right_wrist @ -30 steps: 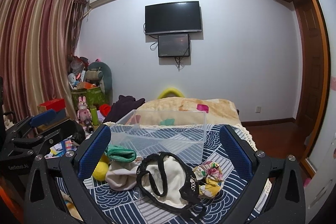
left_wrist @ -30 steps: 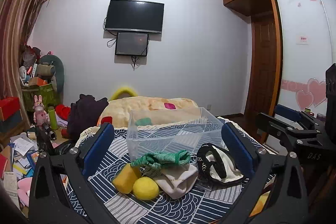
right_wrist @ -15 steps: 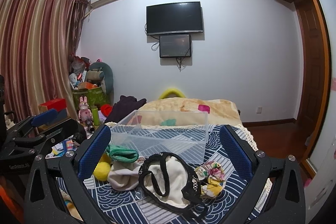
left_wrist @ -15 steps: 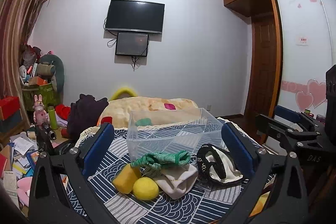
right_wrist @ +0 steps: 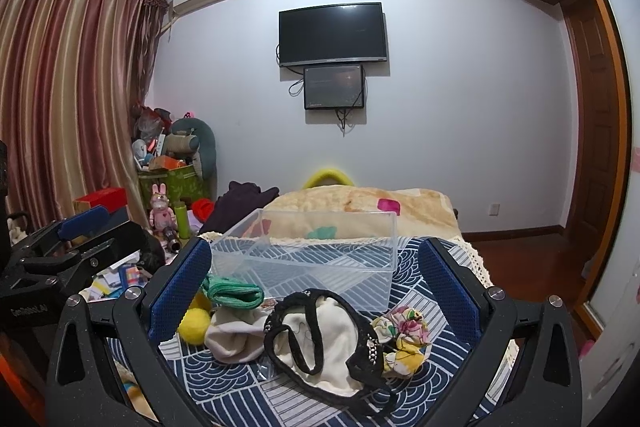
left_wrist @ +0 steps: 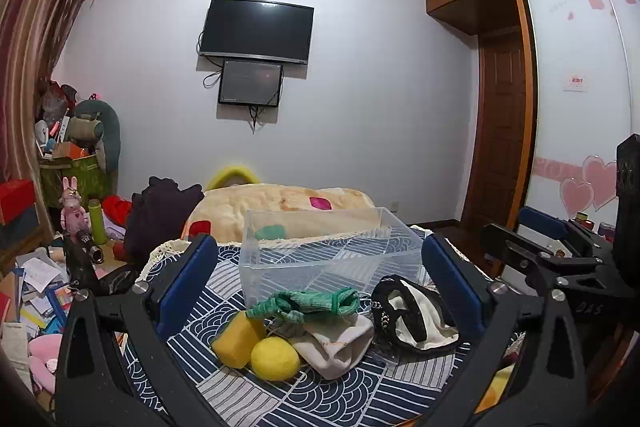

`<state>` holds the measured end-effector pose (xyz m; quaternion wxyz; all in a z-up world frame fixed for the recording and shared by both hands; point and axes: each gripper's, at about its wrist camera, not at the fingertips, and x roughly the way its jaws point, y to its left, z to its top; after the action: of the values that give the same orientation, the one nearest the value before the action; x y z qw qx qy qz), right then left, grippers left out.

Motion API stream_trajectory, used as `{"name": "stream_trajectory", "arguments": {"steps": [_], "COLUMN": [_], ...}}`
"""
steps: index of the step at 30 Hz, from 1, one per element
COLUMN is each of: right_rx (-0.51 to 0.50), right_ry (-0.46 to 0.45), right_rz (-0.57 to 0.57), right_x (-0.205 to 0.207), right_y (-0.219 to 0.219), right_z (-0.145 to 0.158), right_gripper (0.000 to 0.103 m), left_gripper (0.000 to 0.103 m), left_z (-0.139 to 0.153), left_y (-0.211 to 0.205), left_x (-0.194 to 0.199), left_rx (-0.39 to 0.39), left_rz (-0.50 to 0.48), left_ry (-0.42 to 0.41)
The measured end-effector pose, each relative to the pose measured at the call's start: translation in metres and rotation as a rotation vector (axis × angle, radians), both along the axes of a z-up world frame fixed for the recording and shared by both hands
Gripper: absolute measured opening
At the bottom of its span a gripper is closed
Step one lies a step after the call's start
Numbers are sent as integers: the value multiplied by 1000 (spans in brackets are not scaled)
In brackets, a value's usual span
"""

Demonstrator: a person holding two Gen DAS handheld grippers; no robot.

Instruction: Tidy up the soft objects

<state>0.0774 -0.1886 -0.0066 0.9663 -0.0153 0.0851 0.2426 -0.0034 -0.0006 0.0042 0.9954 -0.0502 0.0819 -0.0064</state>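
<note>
A clear plastic bin stands empty on a table with a blue patterned cloth. In front of it lie a green knitted band, a yellow sponge, a yellow ball, a beige cloth, a cream cloth with black lace trim and a floral scrunchie. My left gripper is open and empty, above the pile. My right gripper is open and empty, above the lace cloth.
A bed with a beige blanket lies behind the table. Toys and boxes are piled at the left wall. Papers litter the floor. A wooden door and wardrobe are at the right.
The right gripper has drifted slightly closer to the table; the left view is nearly the same. Nothing was grasped or moved.
</note>
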Motion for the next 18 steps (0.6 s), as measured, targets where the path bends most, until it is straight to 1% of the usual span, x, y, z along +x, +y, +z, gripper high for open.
{"name": "stream_trajectory", "arguments": {"steps": [4,9,11,12,13,16,18], "right_rx": [-29,-38,-40,-41,-43,-51,-57], "right_ry": [-25,-13,5,16,27,74,106], "right_rz": [-24,-18,-14,-11,-8,2,3], "right_x": [-2,3,9,11,14,25,32], "right_y": [4,7,7,7,8,8,8], "right_z": [-3,-8,-12,-14,-17,-27,-34], "right_gripper": [103,103,102,100,95,86,85], "left_gripper": [103,103,92,78,72,65,64], "left_z": [-3,-9,-12,-15,-17,-28,-37], "left_y": [1,1,4,7,10,25,36], "left_x": [4,8,12,16,21,37,45], "left_rx": [-7,9,7,2,-6,-54,-88], "left_rz": [-13,-2,3,7,11,24,39], "left_ry": [13,23,32,54,76,145,182]}}
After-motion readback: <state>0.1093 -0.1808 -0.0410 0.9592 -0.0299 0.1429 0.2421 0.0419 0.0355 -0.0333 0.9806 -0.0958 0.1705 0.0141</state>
